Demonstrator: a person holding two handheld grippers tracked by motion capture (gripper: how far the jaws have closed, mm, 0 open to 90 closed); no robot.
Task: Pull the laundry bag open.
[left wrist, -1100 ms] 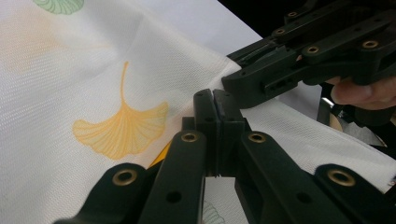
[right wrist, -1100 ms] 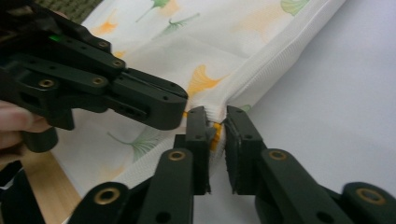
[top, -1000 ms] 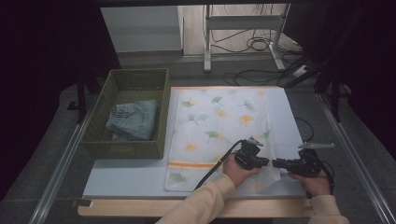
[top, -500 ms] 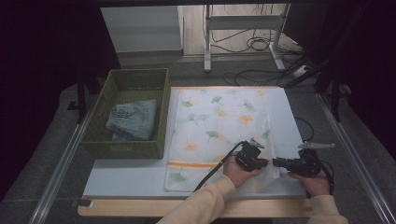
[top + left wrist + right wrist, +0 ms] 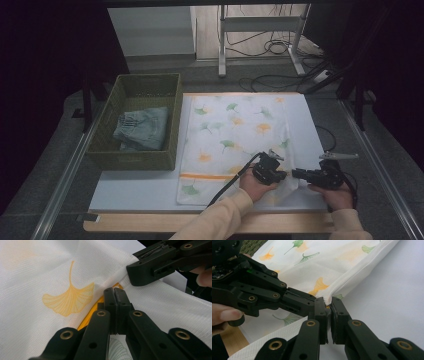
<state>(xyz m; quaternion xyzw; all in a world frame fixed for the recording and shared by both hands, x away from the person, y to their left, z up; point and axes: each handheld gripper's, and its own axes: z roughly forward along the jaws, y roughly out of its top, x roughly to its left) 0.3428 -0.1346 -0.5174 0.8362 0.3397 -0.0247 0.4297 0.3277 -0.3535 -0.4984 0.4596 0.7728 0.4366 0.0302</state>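
Nothing has moved; my left gripper and right gripper stay clenched on the cloth edge. Gripper views show the pinched fold. High view adds the basket on the bench.

The high view looks down and forward from above my side of the table, far enough back to take in the whole cloth. My left gripper view rides just behind its jaws, nearly against that cloth. My right gripper view sits equally near, facing across the cloth. All three share its near right corner.
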